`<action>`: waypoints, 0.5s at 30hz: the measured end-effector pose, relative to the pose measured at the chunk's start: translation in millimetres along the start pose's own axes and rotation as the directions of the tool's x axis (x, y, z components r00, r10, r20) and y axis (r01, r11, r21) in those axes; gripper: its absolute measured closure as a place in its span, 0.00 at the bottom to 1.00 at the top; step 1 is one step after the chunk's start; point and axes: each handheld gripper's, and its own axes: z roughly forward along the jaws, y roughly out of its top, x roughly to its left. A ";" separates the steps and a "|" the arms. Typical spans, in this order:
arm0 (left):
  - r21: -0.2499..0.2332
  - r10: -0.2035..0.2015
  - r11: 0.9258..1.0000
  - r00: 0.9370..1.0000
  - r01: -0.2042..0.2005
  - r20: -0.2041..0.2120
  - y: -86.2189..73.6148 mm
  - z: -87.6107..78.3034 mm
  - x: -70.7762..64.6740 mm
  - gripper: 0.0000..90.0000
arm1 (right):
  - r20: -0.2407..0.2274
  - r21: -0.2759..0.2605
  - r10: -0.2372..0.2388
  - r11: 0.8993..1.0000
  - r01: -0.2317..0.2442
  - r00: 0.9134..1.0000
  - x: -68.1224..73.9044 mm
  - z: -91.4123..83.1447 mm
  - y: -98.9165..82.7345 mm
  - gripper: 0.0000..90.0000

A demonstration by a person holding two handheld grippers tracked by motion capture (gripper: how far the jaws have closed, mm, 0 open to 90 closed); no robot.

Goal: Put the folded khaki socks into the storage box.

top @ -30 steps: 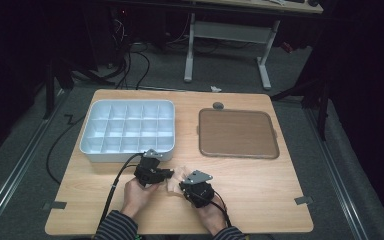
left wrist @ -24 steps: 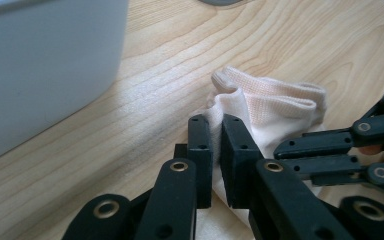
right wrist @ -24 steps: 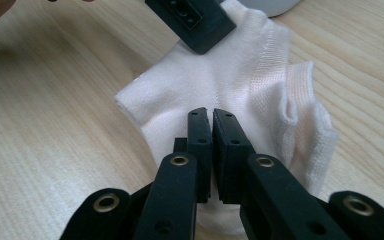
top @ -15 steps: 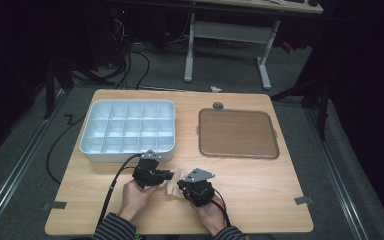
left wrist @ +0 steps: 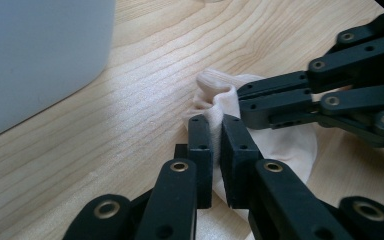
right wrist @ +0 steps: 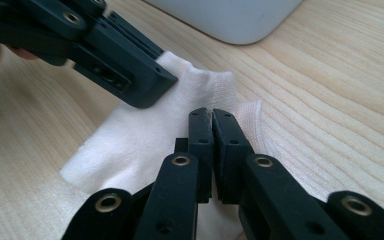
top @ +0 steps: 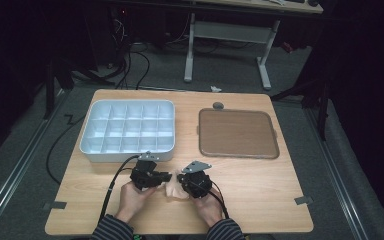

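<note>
Low in the centre of the high view, the small white cloth [top: 172,189] lies on the table [top: 260,190]. Left gripper [left wrist: 218,127] and right gripper [right wrist: 211,120] each pinch a fold. Pulling apart too hard risks the thin fabric slipping free.

A pale wooden bench [top: 260,190] stands on a dark grey floor [top: 25,165]. On its far left part sits a white plastic organiser tray [top: 128,156] divided into a grid of small compartments. To the right of it, apart from it, lies a flat brown square mat [top: 237,133] with rounded corners. Just beyond the mat's far edge rests a small grey round object [top: 218,105]. Behind the bench stands a white metal table frame [top: 227,35], and black cables [top: 130,65] lie on the floor.
</note>
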 end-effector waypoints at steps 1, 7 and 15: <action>-0.002 0.003 1.000 1.000 -0.003 0.000 -0.2 -0.4 -0.2 0.94 | 0.000 0.002 -0.002 1.000 0.002 1.000 -0.2 1.2 -0.2 0.97; -0.014 0.002 1.000 1.000 -0.002 0.011 -1.4 -3.0 -1.4 0.94 | 0.010 0.023 -0.012 1.000 0.012 1.000 1.0 5.2 -0.8 0.98; -0.040 0.011 0.999 1.000 -0.010 0.026 -1.4 -6.8 -3.6 0.94 | 0.011 0.032 -0.034 0.999 0.034 0.999 3.9 7.3 -1.0 0.99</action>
